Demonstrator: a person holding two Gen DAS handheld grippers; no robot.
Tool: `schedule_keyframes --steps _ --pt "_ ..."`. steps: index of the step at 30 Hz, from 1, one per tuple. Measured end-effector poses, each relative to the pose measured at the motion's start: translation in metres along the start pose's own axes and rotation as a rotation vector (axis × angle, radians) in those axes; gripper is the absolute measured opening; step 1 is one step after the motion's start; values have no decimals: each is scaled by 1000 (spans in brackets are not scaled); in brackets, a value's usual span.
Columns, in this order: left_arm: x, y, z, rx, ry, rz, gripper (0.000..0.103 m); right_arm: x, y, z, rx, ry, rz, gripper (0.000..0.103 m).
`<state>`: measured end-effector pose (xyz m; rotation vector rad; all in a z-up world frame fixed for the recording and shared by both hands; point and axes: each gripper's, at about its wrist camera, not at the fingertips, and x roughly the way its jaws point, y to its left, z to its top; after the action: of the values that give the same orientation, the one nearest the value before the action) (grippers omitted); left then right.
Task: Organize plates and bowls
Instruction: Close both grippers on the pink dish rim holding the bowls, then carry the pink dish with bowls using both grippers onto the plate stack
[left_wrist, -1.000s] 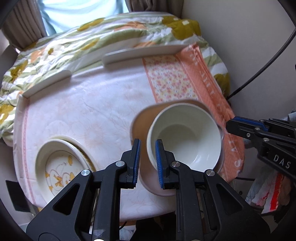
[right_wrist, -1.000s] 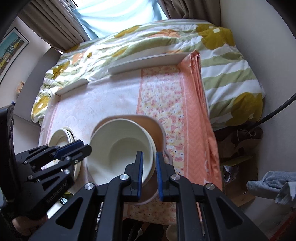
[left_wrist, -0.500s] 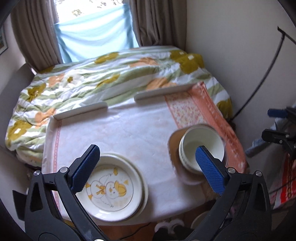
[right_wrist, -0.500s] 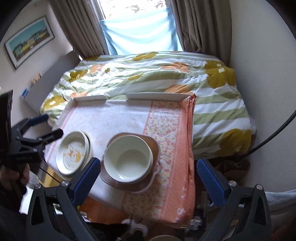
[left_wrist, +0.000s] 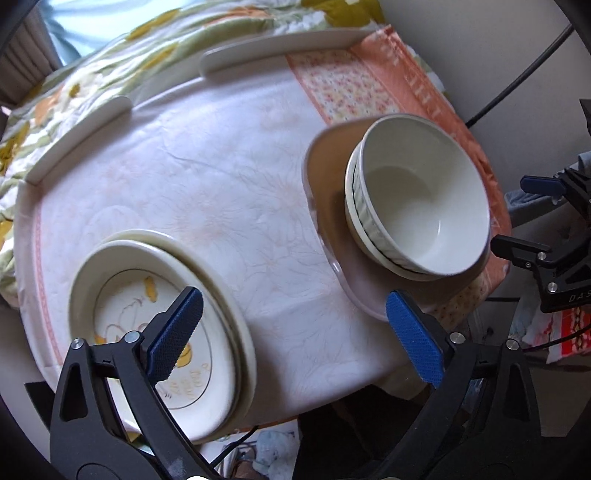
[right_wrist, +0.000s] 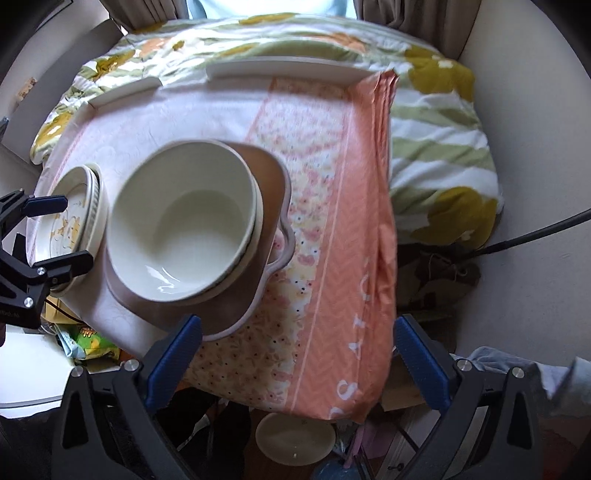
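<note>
The left gripper (left_wrist: 295, 328) points steeply down, its blue-padded jaws spread wide with nothing between them after just easing slightly inward. The right gripper (right_wrist: 297, 354) likewise points steeply down beside it, jaws gaping and empty, and stands to the right of the left gripper.

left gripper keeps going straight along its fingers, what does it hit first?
Likely the tablecloth between the plate stack and the bowls. The open left gripper has nothing between its fingers. Depth is unclear.
</note>
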<state>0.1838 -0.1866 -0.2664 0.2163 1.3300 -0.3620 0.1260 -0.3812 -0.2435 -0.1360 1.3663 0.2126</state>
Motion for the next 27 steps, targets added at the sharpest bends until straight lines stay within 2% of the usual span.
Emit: schedule_keyframes --steps 2,5,8,9,11,12,15,17,18,20,23,27 --pt "11 -5 4 23 30 10 88 12 1 3 -12 27 -2 89" --pt "20 -10 8 51 47 8 82 20 2 8 -32 46 9 73" --pt "30 -13 12 67 59 3 74 30 7 12 -64 52 20 59" --pt "34 -13 14 65 65 -3 71 33 8 13 -73 59 21 57" --pt "43 -15 16 63 76 -16 59 39 9 13 -75 61 26 54" --pt "47 -17 17 66 79 -19 56 42 7 14 -69 59 42 52" --pt "57 -23 21 89 78 -20 42 50 4 18 -52 57 92 39" --pt "61 -28 22 102 78 -17 27 53 5 20 -55 48 119 30" --pt "63 -30 23 106 77 -25 24 54 6 21 -58 45 125 27" --pt "65 -34 24 117 65 -38 12 57 8 21 -64 36 136 19" --pt "65 -36 24 125 47 -35 12 60 12 20 -68 21 164 13" --pt "64 -41 22 134 18 -14 12 64 19 19 -90 11 178 12"
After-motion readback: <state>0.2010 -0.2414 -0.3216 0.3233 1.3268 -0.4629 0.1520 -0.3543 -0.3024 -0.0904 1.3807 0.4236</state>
